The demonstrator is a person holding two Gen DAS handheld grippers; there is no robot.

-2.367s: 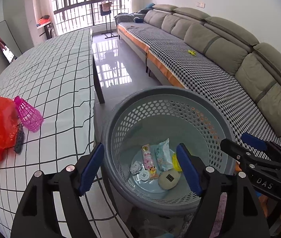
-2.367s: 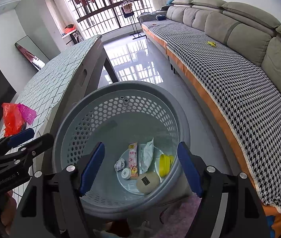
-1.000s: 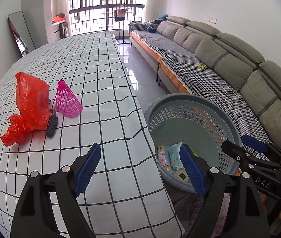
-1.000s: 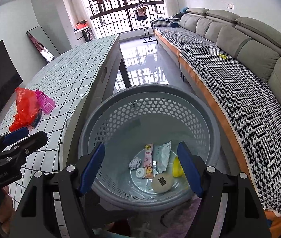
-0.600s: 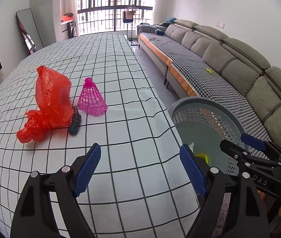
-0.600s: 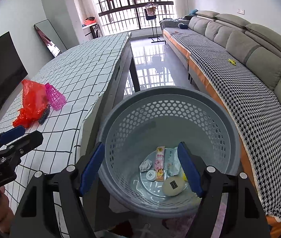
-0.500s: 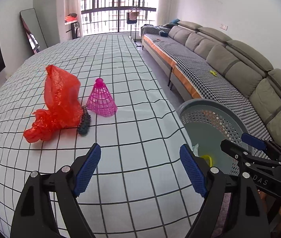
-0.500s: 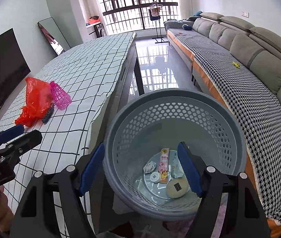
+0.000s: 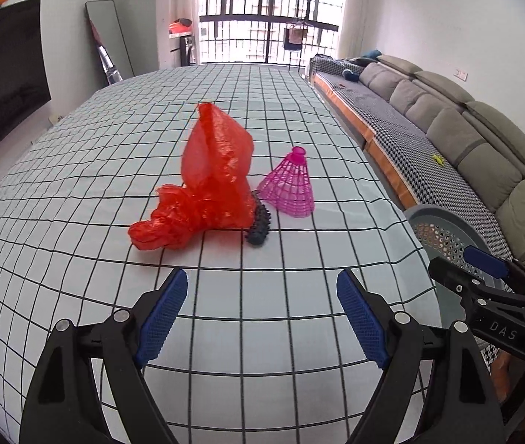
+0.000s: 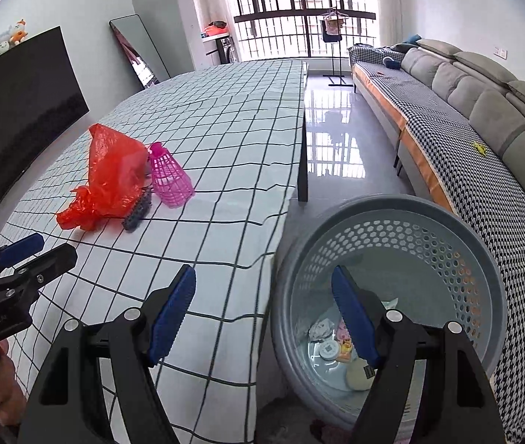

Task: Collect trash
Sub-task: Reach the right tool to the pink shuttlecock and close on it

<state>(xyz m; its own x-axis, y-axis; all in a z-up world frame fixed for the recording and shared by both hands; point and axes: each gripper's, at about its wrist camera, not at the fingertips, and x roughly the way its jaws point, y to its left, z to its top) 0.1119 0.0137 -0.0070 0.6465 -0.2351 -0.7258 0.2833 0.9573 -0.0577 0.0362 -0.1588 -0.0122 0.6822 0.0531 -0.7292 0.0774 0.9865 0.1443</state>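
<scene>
The letters "DAS" stood in pale print on the black body of the right tool (image 9: 484,277), seen from the left wrist. The left tool (image 10: 18,255) also carried a line of print, too blurred to read.

Crinkled glossy plastic bag (image 9: 210,181); checked cloth table cover (image 9: 77,192) (matt); glossy tiled floor (image 10: 340,144).

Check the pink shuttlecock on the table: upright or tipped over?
Upright: the pink shuttlecock stands on its wide skirt, cap on top, beside the red bag.
</scene>
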